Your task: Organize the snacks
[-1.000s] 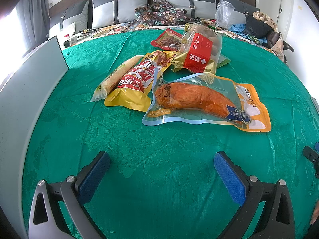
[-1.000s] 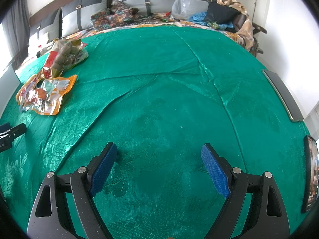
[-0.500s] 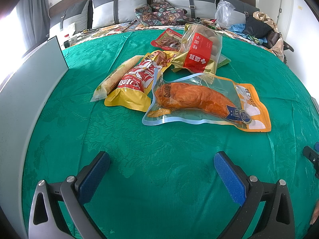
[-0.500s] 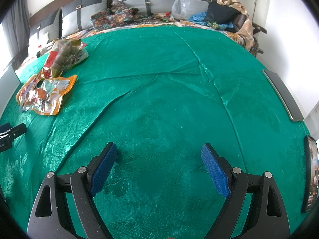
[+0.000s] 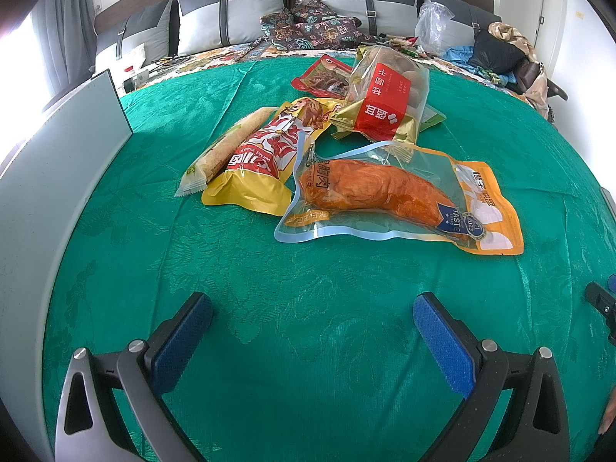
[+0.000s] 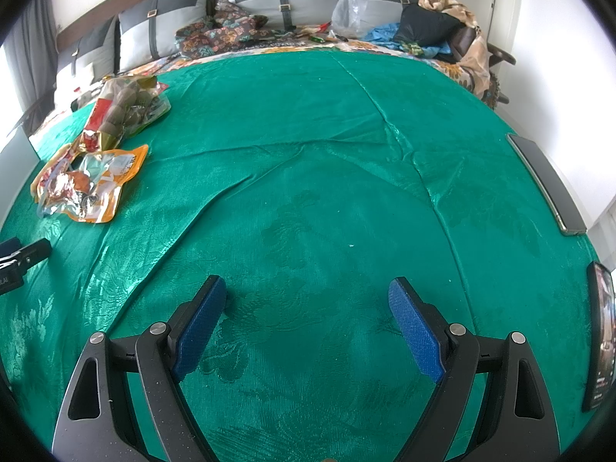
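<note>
A pile of snack packs lies on the green cloth point(image 5: 308, 308). Nearest is a clear and orange pouch with an orange meat piece point(image 5: 392, 196). Left of it lie a yellow and red bag point(image 5: 261, 158) and a long pale bar pack point(image 5: 227, 146). Behind stand a clear bag with a red label point(image 5: 385, 104) and a flat red pack point(image 5: 323, 77). My left gripper point(image 5: 312, 308) is open and empty, short of the pouch. My right gripper point(image 6: 306, 292) is open and empty over bare cloth; the pile point(image 6: 92, 181) lies far to its left.
A grey panel point(image 5: 57, 177) stands along the left edge. Dark flat devices point(image 6: 546, 184) lie at the right edge of the cloth. Pillows point(image 5: 231, 11), a plastic bag point(image 6: 350, 7) and clothes point(image 6: 431, 27) lie at the back.
</note>
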Demonstrator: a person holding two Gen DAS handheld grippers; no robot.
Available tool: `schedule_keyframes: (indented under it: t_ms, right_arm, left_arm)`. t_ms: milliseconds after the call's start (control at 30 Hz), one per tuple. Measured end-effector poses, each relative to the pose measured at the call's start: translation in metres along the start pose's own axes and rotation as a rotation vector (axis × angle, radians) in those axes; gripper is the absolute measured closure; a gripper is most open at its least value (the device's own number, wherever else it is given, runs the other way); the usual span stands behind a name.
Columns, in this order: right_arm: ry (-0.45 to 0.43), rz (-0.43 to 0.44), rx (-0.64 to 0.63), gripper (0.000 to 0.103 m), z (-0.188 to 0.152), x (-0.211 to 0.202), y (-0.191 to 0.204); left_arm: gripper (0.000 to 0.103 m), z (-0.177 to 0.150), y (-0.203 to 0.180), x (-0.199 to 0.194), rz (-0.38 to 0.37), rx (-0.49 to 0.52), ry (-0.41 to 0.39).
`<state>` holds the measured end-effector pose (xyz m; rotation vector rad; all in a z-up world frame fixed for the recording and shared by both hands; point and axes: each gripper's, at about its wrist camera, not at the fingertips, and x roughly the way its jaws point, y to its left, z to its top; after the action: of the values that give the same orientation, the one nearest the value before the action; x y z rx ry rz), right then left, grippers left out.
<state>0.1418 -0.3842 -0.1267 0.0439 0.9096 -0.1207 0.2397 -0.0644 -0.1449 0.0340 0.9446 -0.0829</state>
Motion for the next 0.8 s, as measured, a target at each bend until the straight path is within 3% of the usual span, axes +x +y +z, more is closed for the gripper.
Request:
schedule_keyframes:
  t_ms: [800]
  right_arm:
    - [0.0,-0.001,0.001,0.015,-0.0003,0.0002,0.0003]
  left_arm:
    - [0.0,0.0002,-0.0004,-0.0012,0.0,0.0,0.001]
